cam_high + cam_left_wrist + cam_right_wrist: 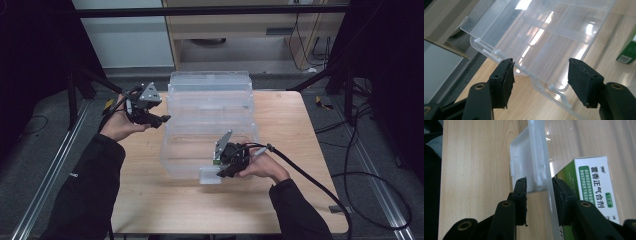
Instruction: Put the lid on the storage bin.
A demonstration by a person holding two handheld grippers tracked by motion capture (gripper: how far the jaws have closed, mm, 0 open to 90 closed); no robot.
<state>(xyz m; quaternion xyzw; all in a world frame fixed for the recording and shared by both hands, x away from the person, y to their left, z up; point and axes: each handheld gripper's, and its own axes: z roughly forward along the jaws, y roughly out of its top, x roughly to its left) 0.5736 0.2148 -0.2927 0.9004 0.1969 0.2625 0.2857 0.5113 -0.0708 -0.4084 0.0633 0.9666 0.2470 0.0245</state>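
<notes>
A clear plastic compartment box [210,125] stands open on the wooden table [150,200], its lid [210,82] leaning back. A green and white medicine carton [596,187] lies inside by the front wall. My right gripper [222,172] is at the box's front; its jaws [539,186] pinch the white front latch [529,162] and the clear wall, one jaw outside and one inside. My left gripper [165,120] hovers at the box's left side, open, with nothing held. Between its jaws [540,75] I see the box's hinged edge [486,50] and a corner of the carton [627,51].
A thick black cable [320,185] trails from the right gripper over the table's right edge. Black frame bars [80,85] stand on both sides. A cabinet [240,30] is behind the table. Bare wood lies in front of and beside the box.
</notes>
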